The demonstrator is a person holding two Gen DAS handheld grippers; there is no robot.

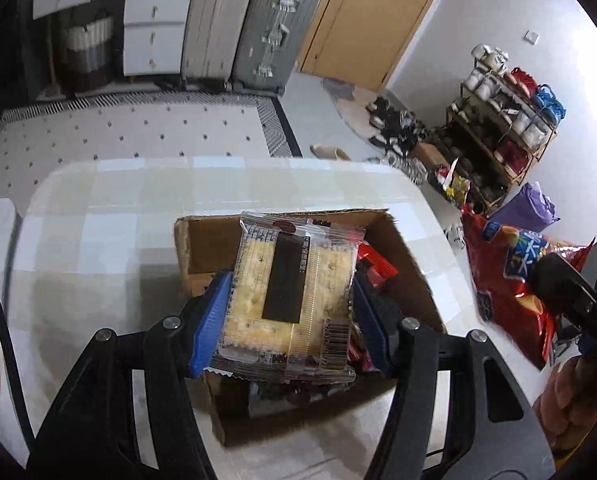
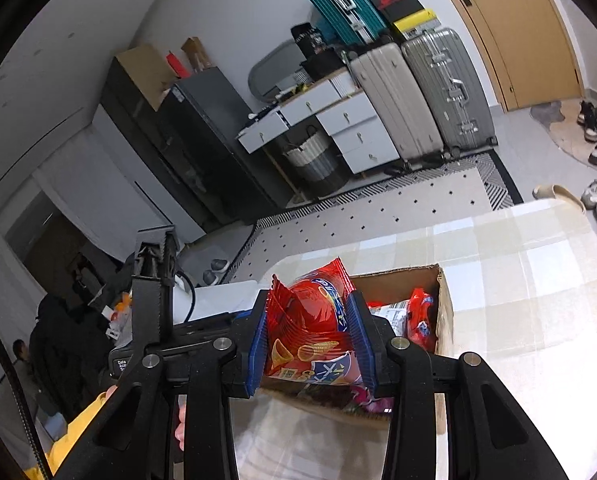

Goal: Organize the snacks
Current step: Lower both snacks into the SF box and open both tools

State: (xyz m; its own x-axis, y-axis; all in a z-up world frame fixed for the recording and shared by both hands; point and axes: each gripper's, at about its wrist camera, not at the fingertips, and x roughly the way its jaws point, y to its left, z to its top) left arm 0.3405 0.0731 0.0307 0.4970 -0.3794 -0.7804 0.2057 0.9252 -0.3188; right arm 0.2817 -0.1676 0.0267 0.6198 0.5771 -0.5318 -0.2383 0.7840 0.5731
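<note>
My left gripper (image 1: 292, 300) is shut on a clear pack of crackers (image 1: 290, 296) with a black label, its blue pads pressing both long sides. The pack hangs over an open cardboard box (image 1: 402, 264) that holds red snack packets (image 1: 376, 266). My right gripper (image 2: 310, 328) is shut on a red chip bag (image 2: 310, 332), held up beside the same cardboard box (image 2: 444, 308). That red chip bag (image 1: 510, 280) also shows at the right of the left wrist view, with the right gripper's dark body in front of it.
The box sits on a table with a pale checked cloth (image 1: 110, 232). Beyond the table lie a dotted rug (image 1: 138, 132), two suitcases (image 1: 250, 28), white drawers (image 1: 154, 32), a wooden door (image 1: 378, 12) and a shoe rack (image 1: 506, 120). A hand (image 1: 566, 404) shows at lower right.
</note>
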